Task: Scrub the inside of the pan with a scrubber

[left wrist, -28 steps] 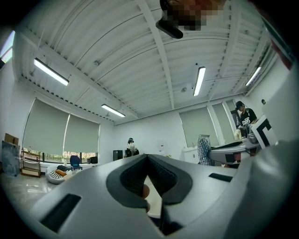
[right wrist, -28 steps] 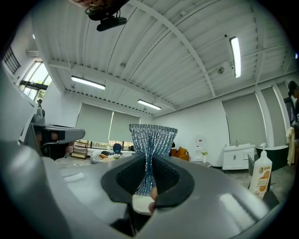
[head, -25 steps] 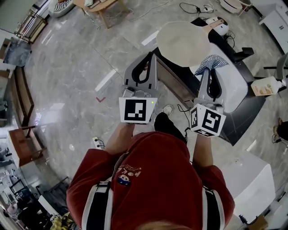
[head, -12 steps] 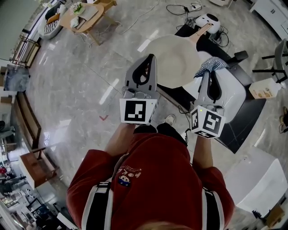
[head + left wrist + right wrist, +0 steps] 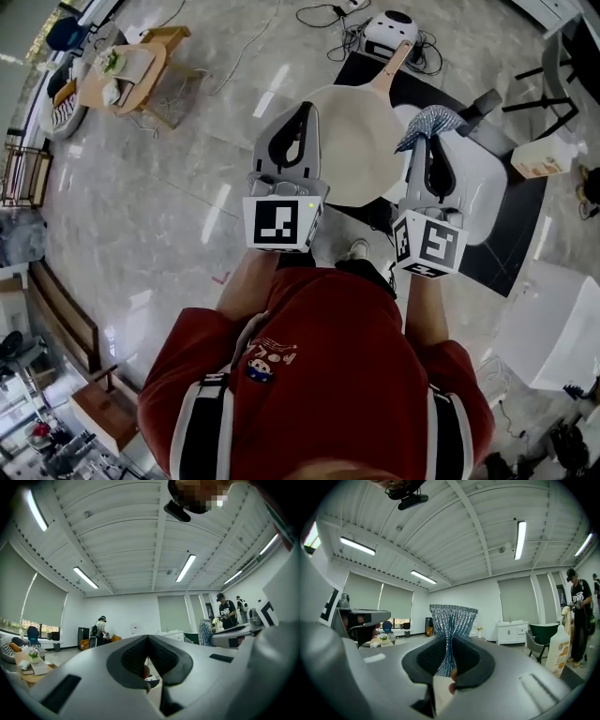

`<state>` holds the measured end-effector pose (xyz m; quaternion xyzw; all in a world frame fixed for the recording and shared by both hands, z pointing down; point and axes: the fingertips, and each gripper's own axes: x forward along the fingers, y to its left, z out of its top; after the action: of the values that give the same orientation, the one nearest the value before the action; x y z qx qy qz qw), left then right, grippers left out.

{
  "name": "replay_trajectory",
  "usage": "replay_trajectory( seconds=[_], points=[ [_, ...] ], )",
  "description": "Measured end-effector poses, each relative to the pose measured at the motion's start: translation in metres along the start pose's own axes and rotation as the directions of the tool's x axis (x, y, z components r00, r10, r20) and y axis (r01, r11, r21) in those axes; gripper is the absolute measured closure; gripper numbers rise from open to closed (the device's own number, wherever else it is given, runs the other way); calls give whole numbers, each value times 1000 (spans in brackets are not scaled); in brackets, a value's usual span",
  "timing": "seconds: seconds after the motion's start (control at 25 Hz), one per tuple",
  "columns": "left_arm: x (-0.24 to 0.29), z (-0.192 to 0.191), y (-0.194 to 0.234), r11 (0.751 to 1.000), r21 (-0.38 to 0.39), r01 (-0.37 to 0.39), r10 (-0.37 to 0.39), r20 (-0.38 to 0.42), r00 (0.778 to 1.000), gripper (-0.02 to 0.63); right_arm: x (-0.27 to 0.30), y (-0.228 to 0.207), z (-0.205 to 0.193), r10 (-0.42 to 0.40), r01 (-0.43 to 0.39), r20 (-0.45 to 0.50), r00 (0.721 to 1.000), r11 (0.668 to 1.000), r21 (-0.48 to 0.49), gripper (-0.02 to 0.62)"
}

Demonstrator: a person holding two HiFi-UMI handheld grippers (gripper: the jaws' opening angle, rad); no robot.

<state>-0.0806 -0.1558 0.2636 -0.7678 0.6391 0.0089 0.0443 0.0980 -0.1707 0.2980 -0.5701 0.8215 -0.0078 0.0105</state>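
Observation:
A cream round pan [image 5: 361, 150] with a wooden handle [image 5: 392, 64] lies below and between my two grippers, over a black table [image 5: 511, 234]. My left gripper [image 5: 307, 106] hangs over the pan's left rim. Its jaws are shut [image 5: 147, 637] with nothing held, and the left gripper view looks out across the room, with no pan in it. My right gripper [image 5: 429, 136] is shut on a sparkly blue-silver scrubber [image 5: 429, 120], which fans out above the jaws [image 5: 449, 637] like a tuft [image 5: 451, 620]. The scrubber is held in the air, clear of the pan.
A white rounded basin [image 5: 473, 192] sits on the black table right of the pan. A soap bottle [image 5: 539, 159] stands further right [image 5: 558, 651]. A white appliance [image 5: 389, 28] lies beyond the handle, a wooden table [image 5: 127, 70] far left. People stand in the background [image 5: 227, 613].
The head view has swung, so the pan now sits lower in frame, between the two grippers. Both grippers keep their pose and their jaws stay as they were.

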Motion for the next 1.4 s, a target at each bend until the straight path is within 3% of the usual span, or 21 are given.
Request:
replay_trajectory(
  seconds=[0.16, 0.32, 0.6, 0.92, 1.12, 1.4],
  points=[
    [30, -12, 20, 993, -23, 112, -113, -19, 993, 601, 22, 14, -7, -94, 94, -28, 995, 996, 2, 541],
    [52, -23, 33, 970, -16, 241, -241, -3, 970, 601, 36, 32, -22, -186, 186, -59, 981, 982, -15, 543],
    [75, -46, 41, 940, -45, 337, -338, -10, 941, 601, 55, 39, -52, -281, 279, -107, 954, 960, -34, 546],
    [84, -70, 52, 925, -69, 373, -375, -20, 927, 601, 78, 31, -128, -314, 317, -261, 913, 948, -35, 547],
    [85, -78, 63, 934, -74, 349, -349, 3, 937, 601, 98, 29, -183, -256, 286, -385, 887, 958, 23, 546],
    [81, -95, 70, 942, -66, 328, -330, -24, 944, 601, 111, 18, -244, -247, 326, -513, 822, 943, 68, 546]
  ],
)
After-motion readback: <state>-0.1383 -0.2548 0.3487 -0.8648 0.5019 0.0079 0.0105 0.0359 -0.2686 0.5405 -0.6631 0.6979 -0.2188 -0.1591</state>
